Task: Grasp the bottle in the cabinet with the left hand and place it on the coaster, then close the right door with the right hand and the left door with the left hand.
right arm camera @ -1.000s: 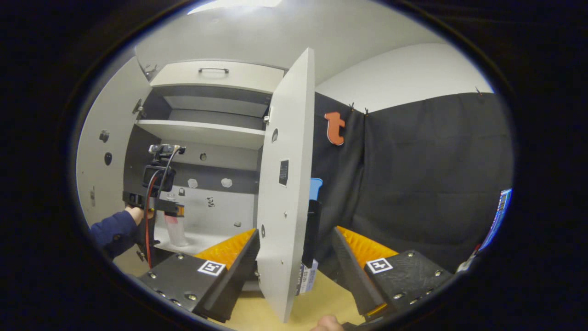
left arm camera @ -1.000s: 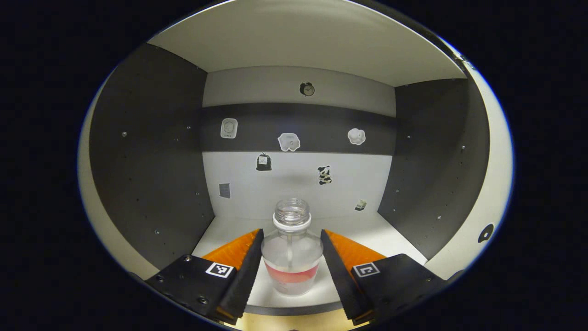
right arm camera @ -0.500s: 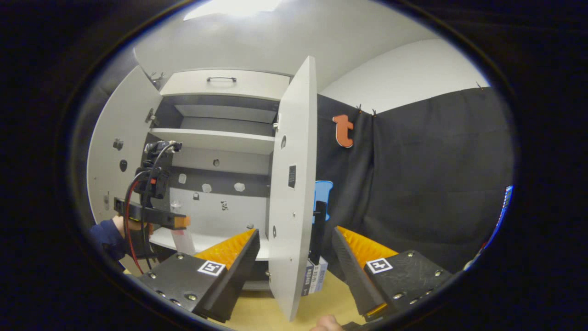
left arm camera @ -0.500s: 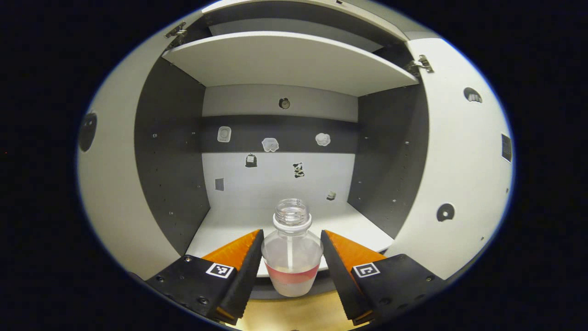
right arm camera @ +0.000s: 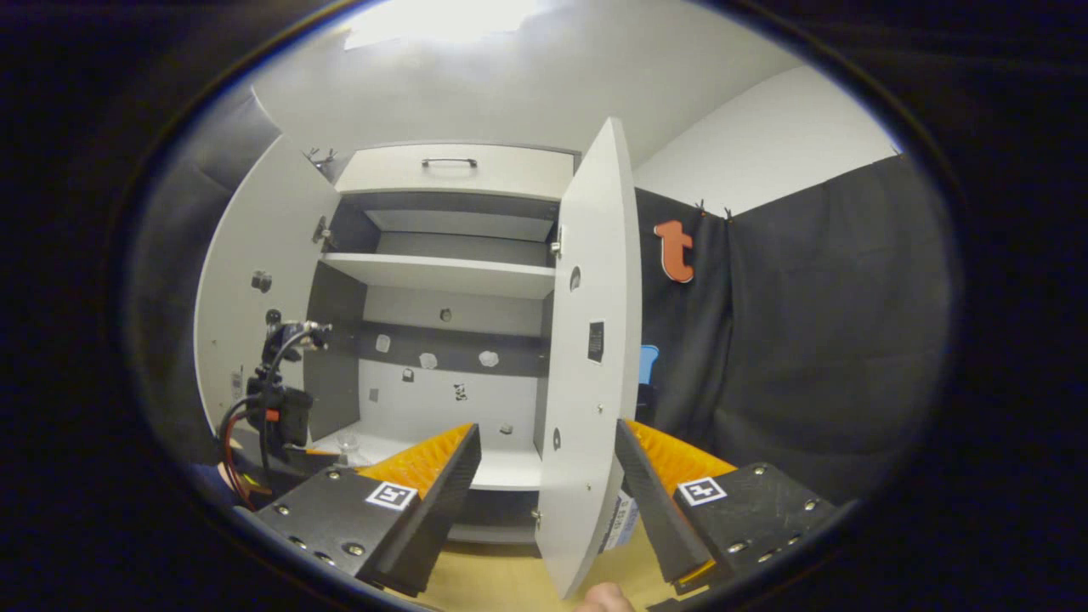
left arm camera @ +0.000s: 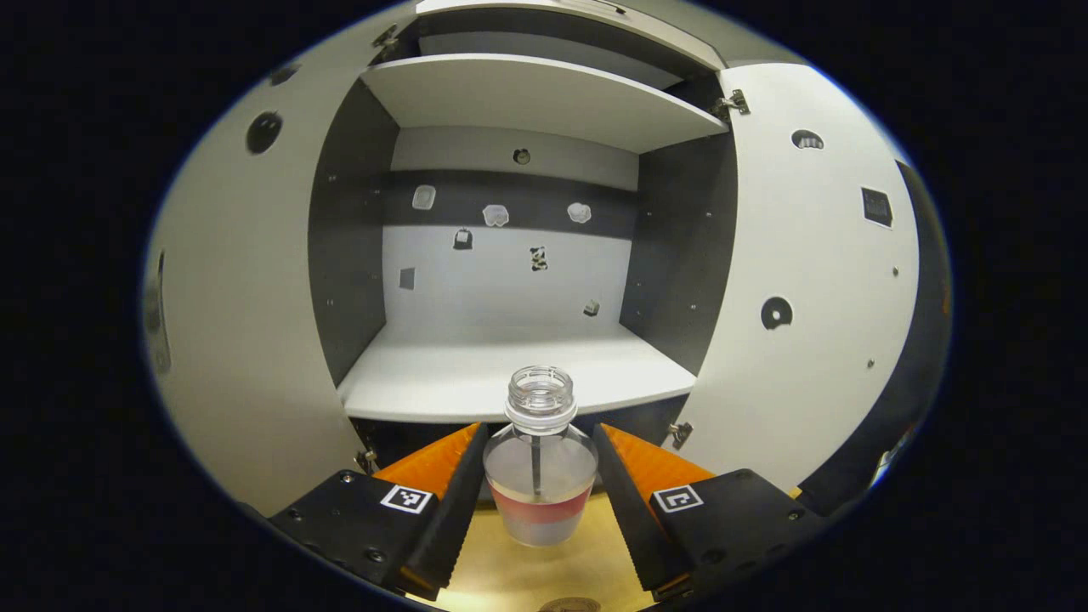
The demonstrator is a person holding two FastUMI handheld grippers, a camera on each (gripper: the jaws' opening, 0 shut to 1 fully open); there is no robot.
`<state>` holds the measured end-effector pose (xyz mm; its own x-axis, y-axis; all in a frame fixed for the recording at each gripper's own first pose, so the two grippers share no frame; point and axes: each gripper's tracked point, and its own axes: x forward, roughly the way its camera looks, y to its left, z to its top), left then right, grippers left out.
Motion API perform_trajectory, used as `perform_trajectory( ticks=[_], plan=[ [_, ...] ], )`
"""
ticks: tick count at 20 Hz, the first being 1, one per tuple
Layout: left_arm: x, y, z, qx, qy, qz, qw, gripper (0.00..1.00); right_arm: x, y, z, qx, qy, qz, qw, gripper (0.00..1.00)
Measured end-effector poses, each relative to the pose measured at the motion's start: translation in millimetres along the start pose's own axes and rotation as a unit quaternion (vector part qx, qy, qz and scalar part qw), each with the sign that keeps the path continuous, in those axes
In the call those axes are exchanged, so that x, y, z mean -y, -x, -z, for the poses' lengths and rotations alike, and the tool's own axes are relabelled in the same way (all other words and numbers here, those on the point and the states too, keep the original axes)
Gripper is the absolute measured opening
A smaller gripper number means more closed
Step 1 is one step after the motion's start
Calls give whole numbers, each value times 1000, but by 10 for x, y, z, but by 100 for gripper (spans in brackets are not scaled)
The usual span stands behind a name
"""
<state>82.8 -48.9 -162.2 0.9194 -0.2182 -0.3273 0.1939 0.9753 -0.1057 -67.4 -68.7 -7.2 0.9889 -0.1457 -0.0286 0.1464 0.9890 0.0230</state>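
In the left gripper view, the left gripper [left arm camera: 539,497] is clamped on the bottle [left arm camera: 539,476]: both fingers press against the clear body, one on each side, at the level of its red band. The bottle is upright, uncapped, and held in front of the cabinet [left arm camera: 518,374], out past the front edge of the lower shelf and above the wooden tabletop [left arm camera: 510,578]. At the bottom edge of this view a small round object, only partly visible, lies on the tabletop; whether it is the coaster cannot be told. This view looks straight into the cabinet and shows its back wall with nine small stickers [left arm camera: 537,257] on it, plus two shelves — the lower one bare, the upper one seen from below. Two doors stand open: the left door [left arm camera: 238,280] and the right door [left arm camera: 807,280]. The right gripper view shows the cabinet from farther off and to the side, adding a drawer front with one handle [right arm camera: 448,161] above the shelves. There the right gripper [right arm camera: 548,489] has its fingers spread apart, with the lower edge of the right door [right arm camera: 591,382] between them — whether either finger touches the door cannot be told. The left gripper [right arm camera: 280,416] appears at the far left, low in front of the cabinet, with cables running from it.
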Motion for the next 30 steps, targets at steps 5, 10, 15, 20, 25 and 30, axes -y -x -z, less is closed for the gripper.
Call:
perform_trajectory(
  ticks=[5,10,15,20,25,30],
  plan=[
    [13,160,640,-30,25,28,999,80,-67,-7,-26,2,3,-14,1000,96],
    [131,278,1332,-83,47,70,993,82,-108,-3,-37,5,0,-22,1000,96],
    [107,343,1954,-137,64,71,986,80,-66,6,-31,5,3,-17,1000,94],
    [135,375,2410,-172,81,65,980,81,22,-9,-16,4,7,-9,1000,94],
    [250,383,2621,-175,60,75,980,81,53,-48,29,-1,13,-6,1000,96],
    [266,421,2825,-194,26,78,978,81,54,-73,40,-1,19,-3,1000,94]
  ],
)
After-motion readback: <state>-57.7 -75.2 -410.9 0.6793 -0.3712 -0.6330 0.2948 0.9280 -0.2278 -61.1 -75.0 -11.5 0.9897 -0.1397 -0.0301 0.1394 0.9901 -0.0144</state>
